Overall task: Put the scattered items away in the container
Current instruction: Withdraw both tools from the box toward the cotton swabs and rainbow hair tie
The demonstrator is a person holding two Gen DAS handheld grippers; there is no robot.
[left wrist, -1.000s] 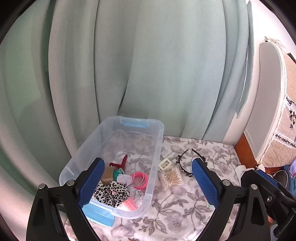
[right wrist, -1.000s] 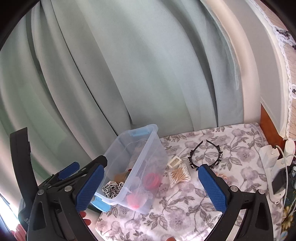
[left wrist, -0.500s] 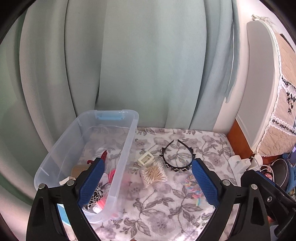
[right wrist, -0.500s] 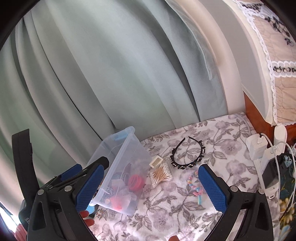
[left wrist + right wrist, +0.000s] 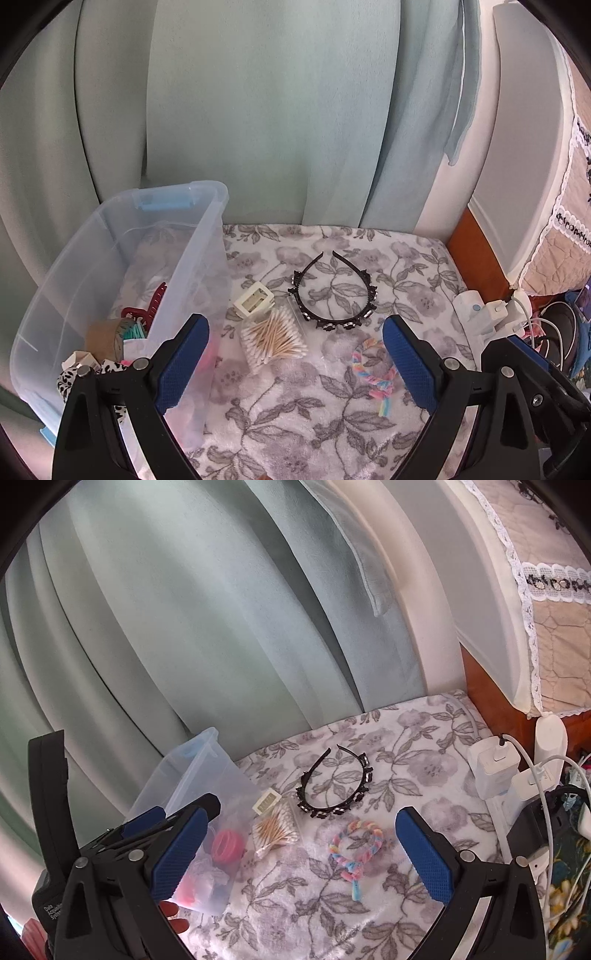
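A clear plastic bin [image 5: 192,258] [image 5: 199,771] stands at the left on the floral blanket and holds several small items. On the blanket lie a black headband [image 5: 334,295] [image 5: 334,786], a cream hair clip [image 5: 253,302] [image 5: 266,800], a packet of cotton swabs [image 5: 275,339] [image 5: 275,832] and a pastel braided hair tie [image 5: 373,365] [image 5: 354,849]. My left gripper [image 5: 295,360] is open and empty, held above the swabs. My right gripper [image 5: 303,853] is open and empty, near the hair tie. The left gripper's body [image 5: 122,834] shows in the right wrist view.
A green curtain [image 5: 258,110] hangs behind the blanket. White chargers and cables [image 5: 517,775] lie at the right edge by a wooden bed frame [image 5: 476,258]. A padded headboard cover [image 5: 546,627] rises at the right.
Both grippers have swung to the right, away from the bin and toward the loose items. The hair tie has come into view. Both stay open.
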